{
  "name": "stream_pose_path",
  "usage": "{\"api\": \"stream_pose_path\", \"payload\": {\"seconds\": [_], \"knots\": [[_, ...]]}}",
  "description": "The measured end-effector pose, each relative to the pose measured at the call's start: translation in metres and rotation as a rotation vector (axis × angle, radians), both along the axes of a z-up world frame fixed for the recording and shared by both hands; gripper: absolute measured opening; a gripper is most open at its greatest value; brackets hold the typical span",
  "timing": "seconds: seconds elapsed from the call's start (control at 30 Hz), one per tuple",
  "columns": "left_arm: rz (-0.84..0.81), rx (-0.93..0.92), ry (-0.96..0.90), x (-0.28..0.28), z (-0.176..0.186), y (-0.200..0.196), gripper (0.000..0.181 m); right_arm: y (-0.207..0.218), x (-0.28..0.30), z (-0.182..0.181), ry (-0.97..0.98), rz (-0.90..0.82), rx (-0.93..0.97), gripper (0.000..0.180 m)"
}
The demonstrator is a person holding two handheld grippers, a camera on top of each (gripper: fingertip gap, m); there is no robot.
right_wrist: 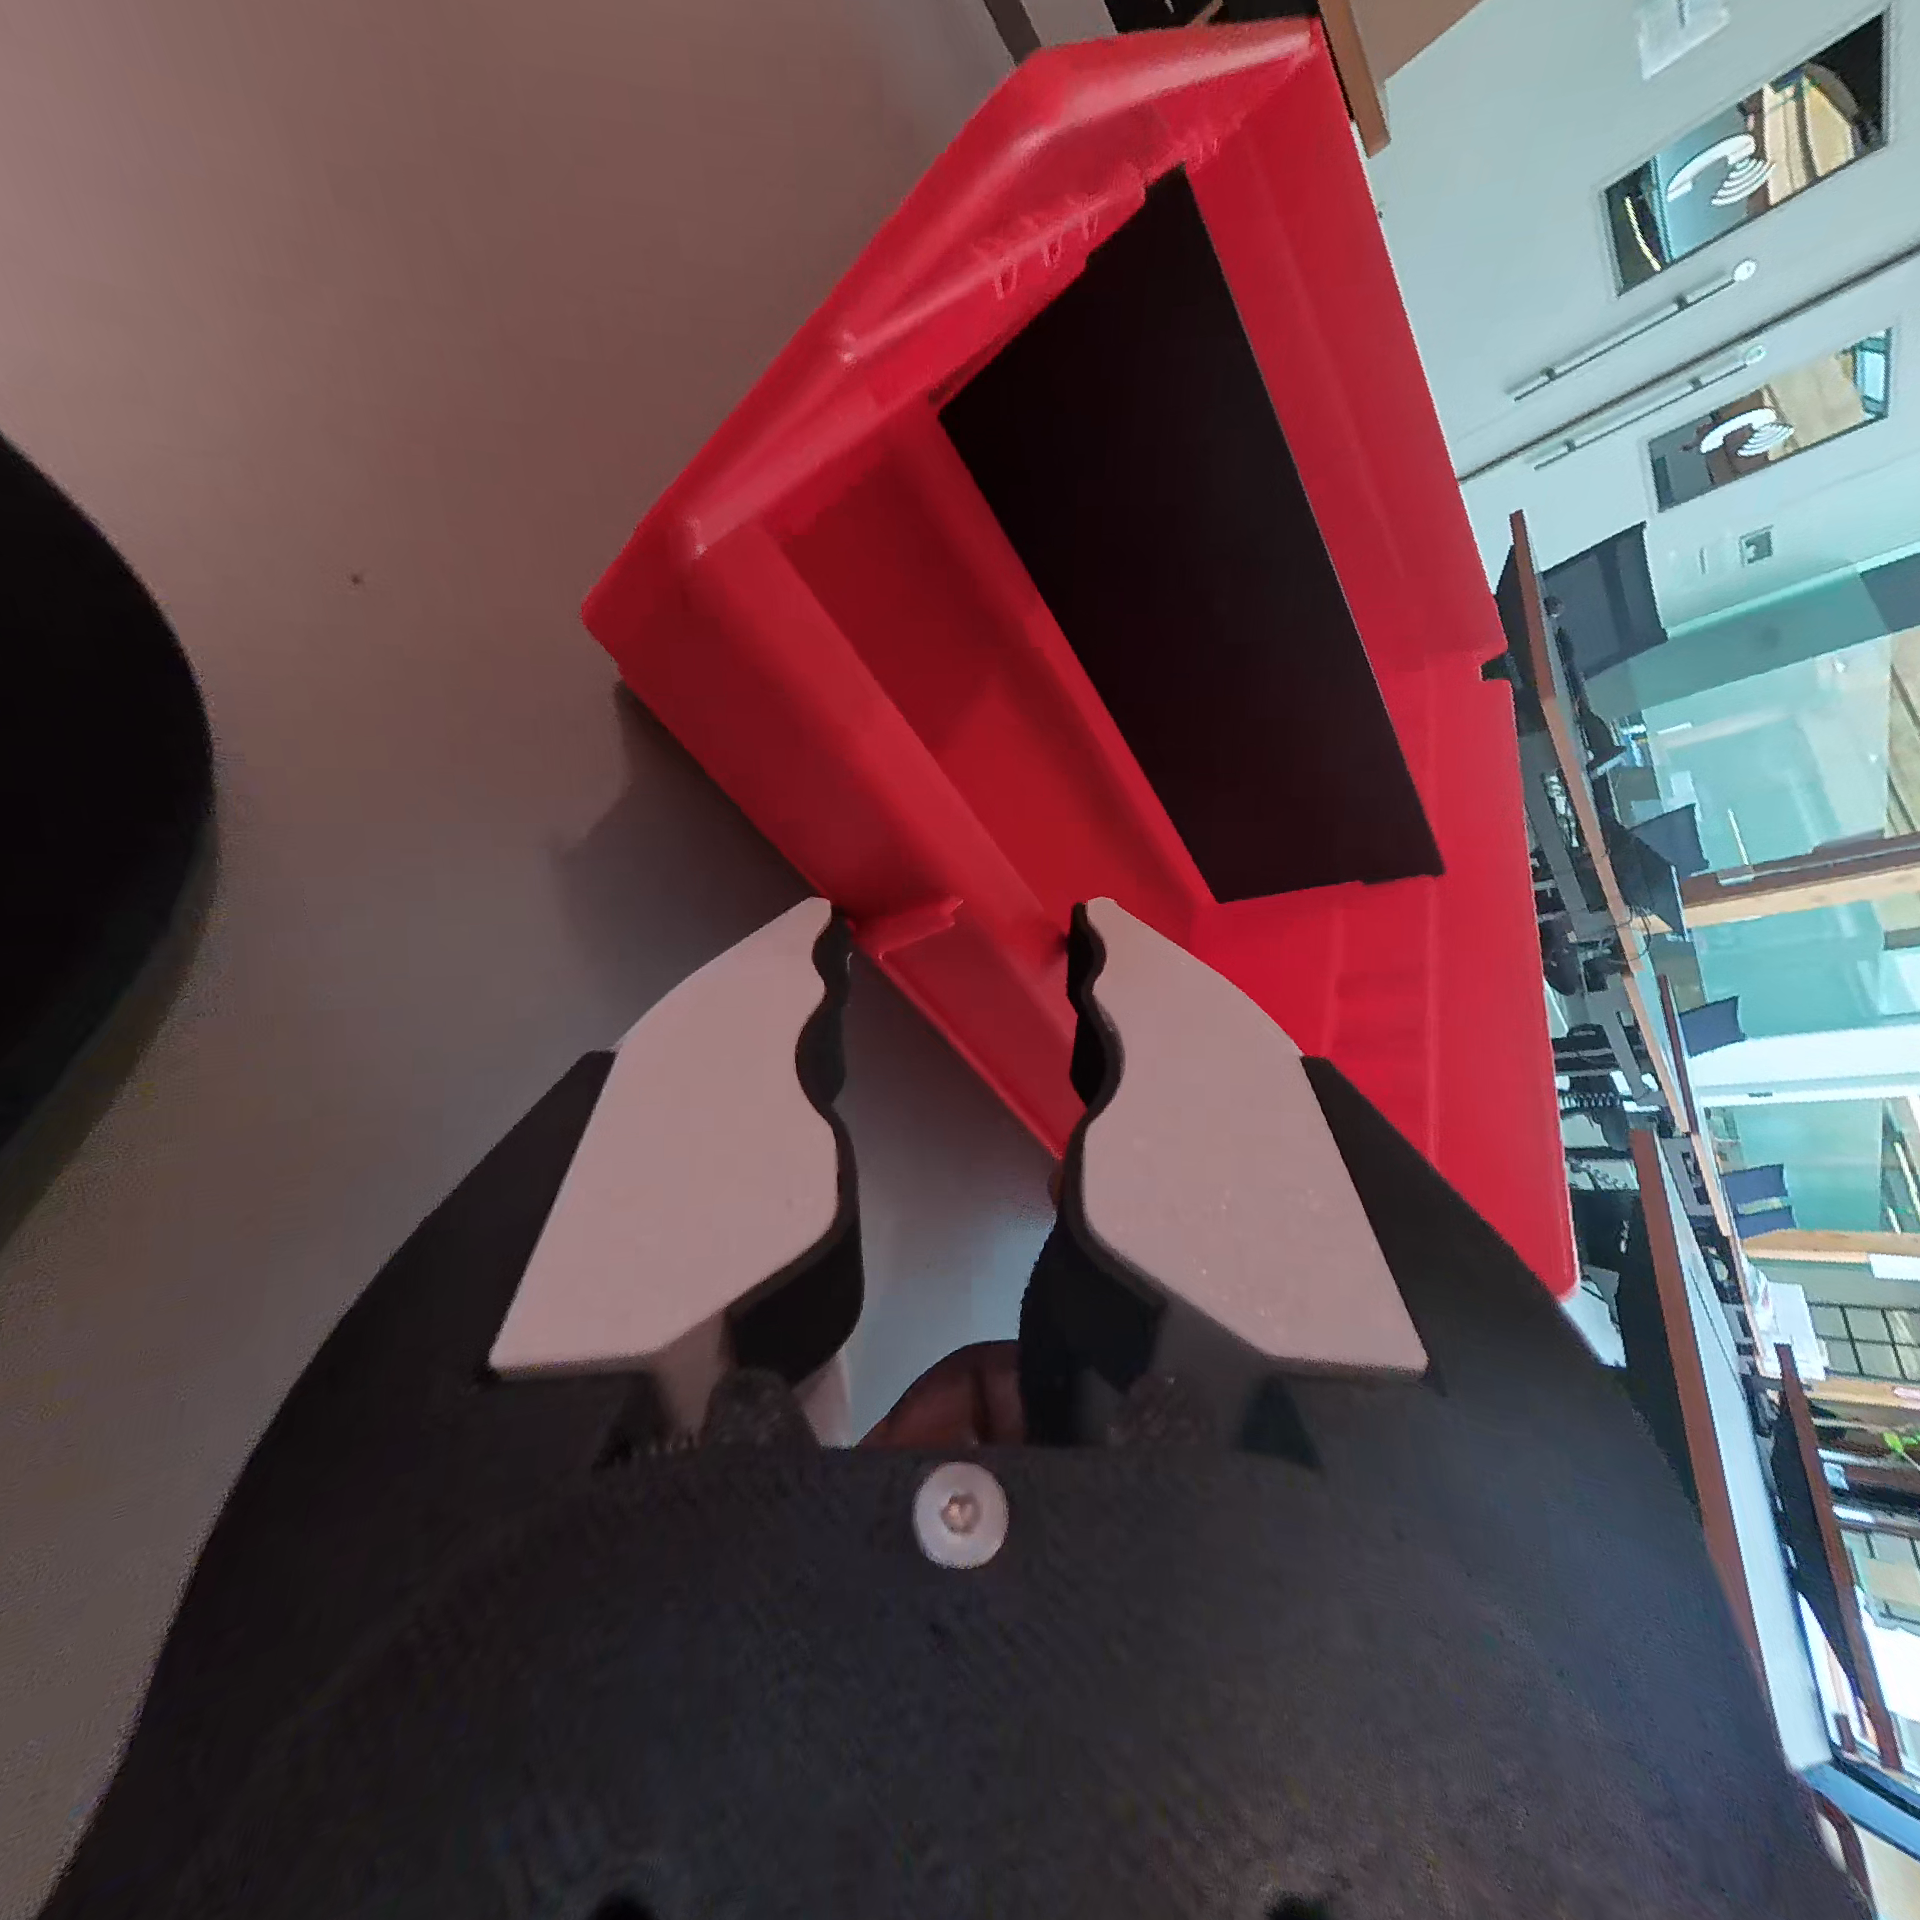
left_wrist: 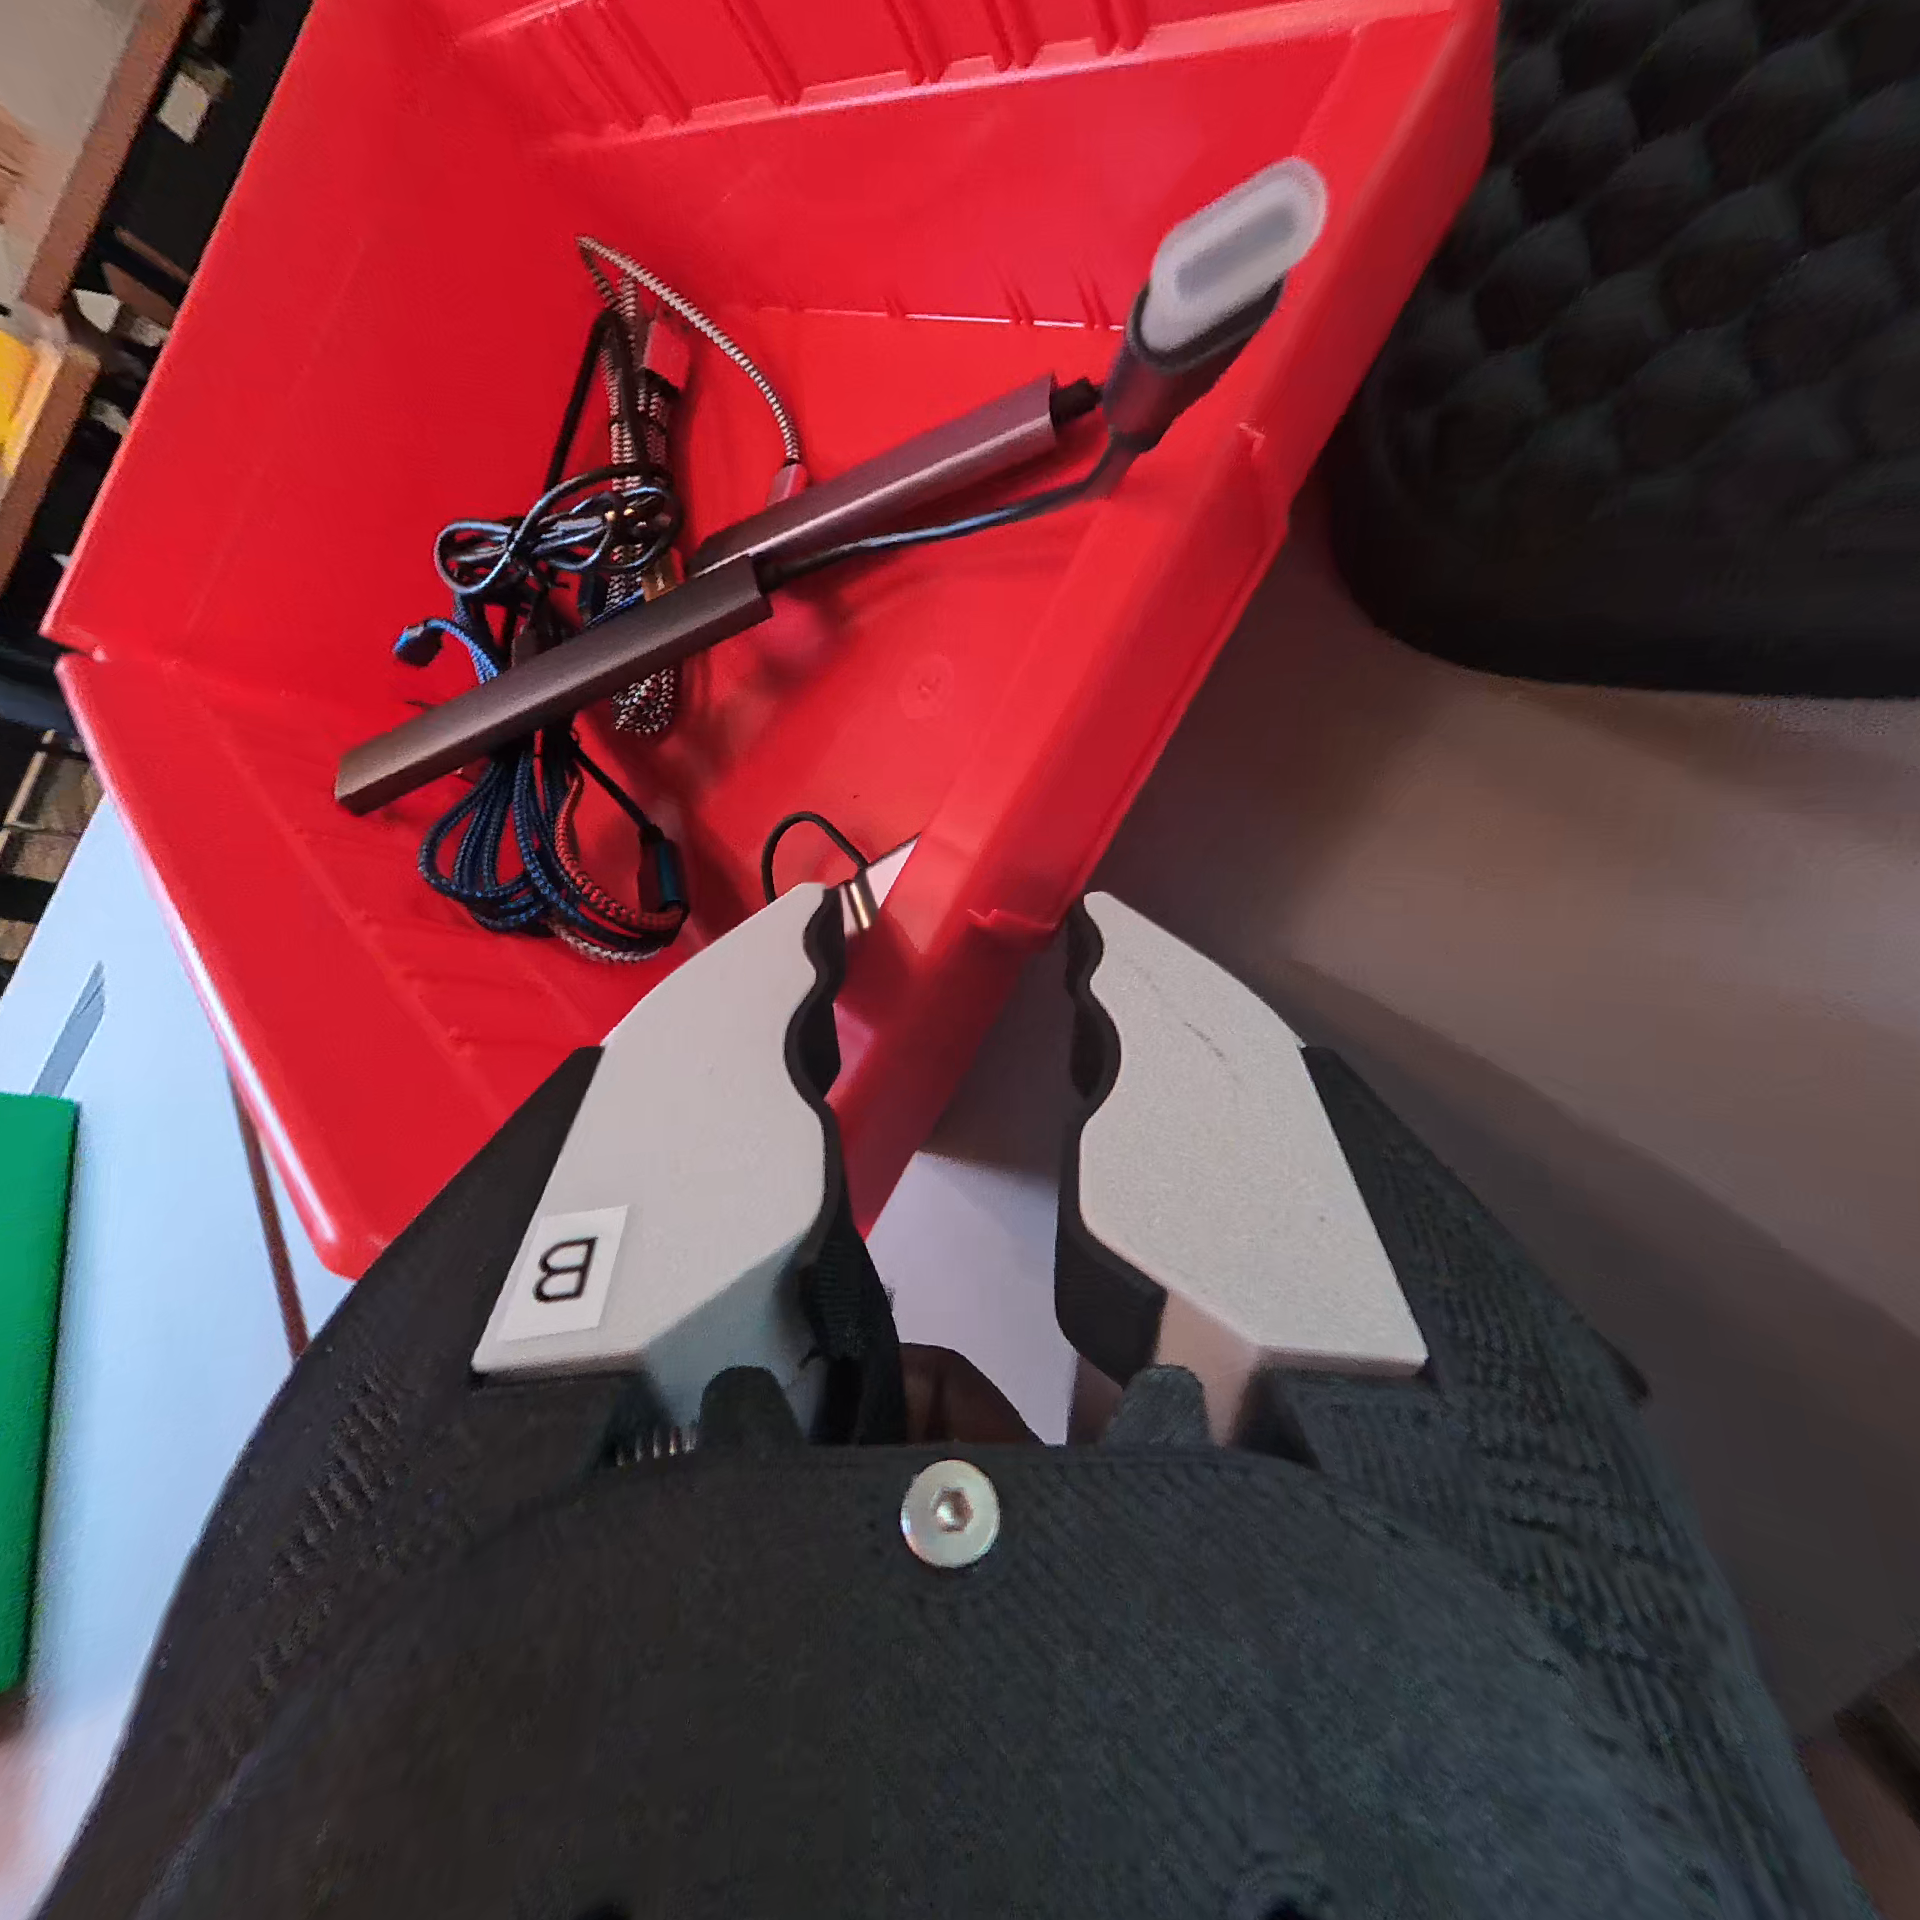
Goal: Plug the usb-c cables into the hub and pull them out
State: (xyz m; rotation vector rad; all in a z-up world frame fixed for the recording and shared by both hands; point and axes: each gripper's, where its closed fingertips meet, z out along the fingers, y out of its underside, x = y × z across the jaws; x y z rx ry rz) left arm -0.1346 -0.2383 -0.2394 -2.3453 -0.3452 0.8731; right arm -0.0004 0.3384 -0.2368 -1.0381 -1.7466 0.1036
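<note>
Red bin (left_wrist: 1039, 644) holds tangled, blurred cables (left_wrist: 561, 821) and hubs (left_wrist: 561, 691)

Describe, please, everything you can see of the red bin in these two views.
The red bin looks like glossy moulded plastic with ribbed walls and a raised rim. It sits on a pale table, open, holding slim grey hubs and a tangle of braided cables. In the right wrist view its outer wall carries a dark rectangular panel.
</note>
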Motion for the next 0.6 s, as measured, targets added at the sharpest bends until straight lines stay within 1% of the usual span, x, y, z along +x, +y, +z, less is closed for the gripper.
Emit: {"api": "stream_pose_path", "payload": {"seconds": [0.03, 0.17, 0.2, 0.27, 0.33, 0.37, 0.4, 0.47, 0.53, 0.6], "knots": [[0.014, 0.002, 0.011, -0.001, 0.0, -0.004, 0.043, 0.0, 0.003, 0.0, 0.007, 0.006, -0.02, 0.041], [0.083, 0.01, 0.034, -0.002, 0.004, -0.018, 0.045, -0.003, 0.018, 0.001, 0.025, 0.036, -0.115, 0.048], [0.083, 0.066, 0.02, 0.002, 0.009, -0.015, 0.045, -0.009, 0.022, 0.005, 0.036, 0.07, -0.136, 0.051], [0.029, 0.267, 0.003, 0.013, 0.037, -0.001, 0.046, -0.027, 0.029, 0.021, 0.118, 0.169, -0.187, 0.057], [-0.063, 0.45, 0.059, 0.028, 0.075, 0.013, 0.048, -0.052, 0.035, 0.049, 0.262, 0.297, -0.291, 0.057], [-0.114, 0.516, 0.064, 0.037, 0.089, 0.02, 0.049, -0.065, 0.038, 0.066, 0.347, 0.36, -0.352, 0.058], [-0.153, 0.541, 0.034, 0.046, 0.094, 0.027, 0.05, -0.074, 0.042, 0.082, 0.43, 0.413, -0.402, 0.058], [-0.169, 0.477, -0.02, 0.053, 0.086, 0.032, 0.053, -0.085, 0.048, 0.109, 0.555, 0.477, -0.47, 0.055], [-0.181, 0.431, 0.017, 0.047, 0.08, 0.037, 0.051, -0.095, 0.05, 0.122, 0.596, 0.522, -0.513, 0.055], [-0.194, 0.453, 0.044, 0.039, 0.079, 0.04, 0.044, -0.105, 0.05, 0.129, 0.605, 0.554, -0.523, 0.055]]}}
